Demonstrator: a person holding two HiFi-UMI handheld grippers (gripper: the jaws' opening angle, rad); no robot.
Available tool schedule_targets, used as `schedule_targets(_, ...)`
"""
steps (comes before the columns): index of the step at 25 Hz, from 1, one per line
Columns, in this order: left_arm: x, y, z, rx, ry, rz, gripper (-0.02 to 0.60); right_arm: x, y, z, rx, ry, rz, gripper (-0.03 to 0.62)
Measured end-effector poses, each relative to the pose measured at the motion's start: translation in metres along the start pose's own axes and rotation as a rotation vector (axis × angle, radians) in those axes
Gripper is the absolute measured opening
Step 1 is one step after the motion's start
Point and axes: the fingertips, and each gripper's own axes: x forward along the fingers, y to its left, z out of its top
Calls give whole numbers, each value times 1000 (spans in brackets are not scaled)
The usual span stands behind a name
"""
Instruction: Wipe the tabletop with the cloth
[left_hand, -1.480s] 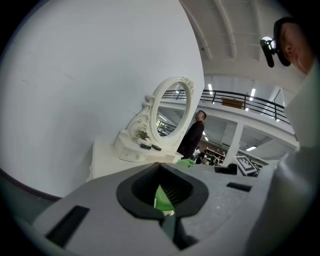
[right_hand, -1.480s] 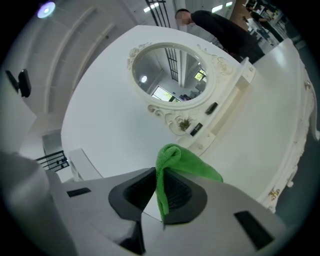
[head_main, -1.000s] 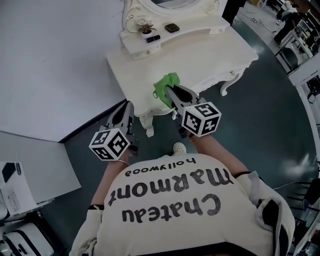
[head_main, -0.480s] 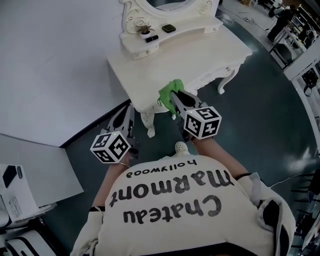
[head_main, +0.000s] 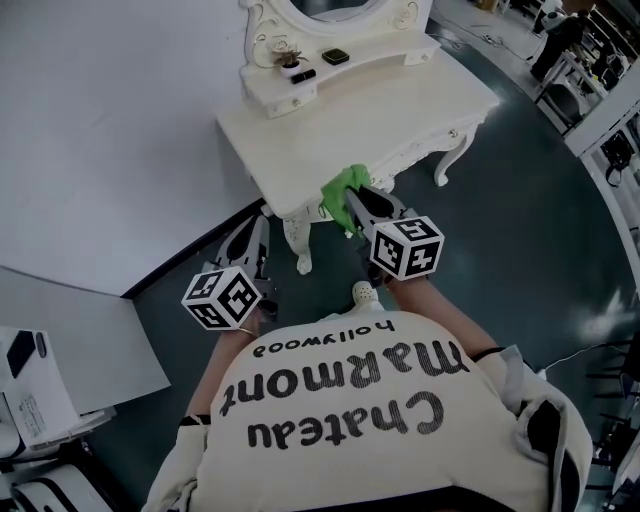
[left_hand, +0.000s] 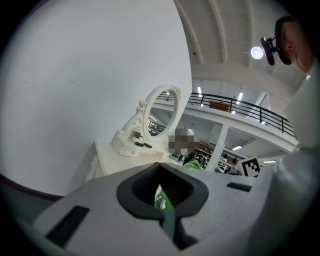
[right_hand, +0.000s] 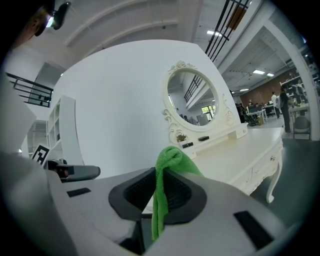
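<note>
The dark floor (head_main: 520, 200) lies open to the right of the counter (head_main: 300, 130), while a white wall (head_main: 100, 130) closes off its left side and back. The counter is a white dressing piece on carved legs, and its broad top is bare. At the back an oval mirror (right_hand: 192, 100) stands on a raised shelf (head_main: 300, 88) that carries a small plant (head_main: 290, 62) and two dark items (head_main: 336, 57).

The person stands at the near long edge. The right claw (head_main: 352, 205) is clamped on the green cloth (head_main: 343, 188). The cloth is bunched over the jaw tips, with a tail hanging down between them. It sits at the counter's near edge, but I cannot tell whether it touches the top. The left claw (head_main: 252, 232) hangs low off the near left corner, well apart from the cloth. Its jaws are drawn together with nothing between them.

The cloth looks light, soft and limp, so it should crumple rather than slide as a pad. Only a small wad stands clear of the tips, so the hard jaws might scrape the painted top if pressed. Holding it near its middle would probably let more fabric spread underneath.

The top is open from the near edge back to the shelf. Strokes should stop short of the shelf to spare the plant. The right end and the near edge drop away freely, and the wall side is tighter.
</note>
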Motion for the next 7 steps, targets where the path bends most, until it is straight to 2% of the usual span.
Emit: schedule_targets(7,-8,-3,1,3,-7,1,8,-7,3,-4,5,3,-6,52)
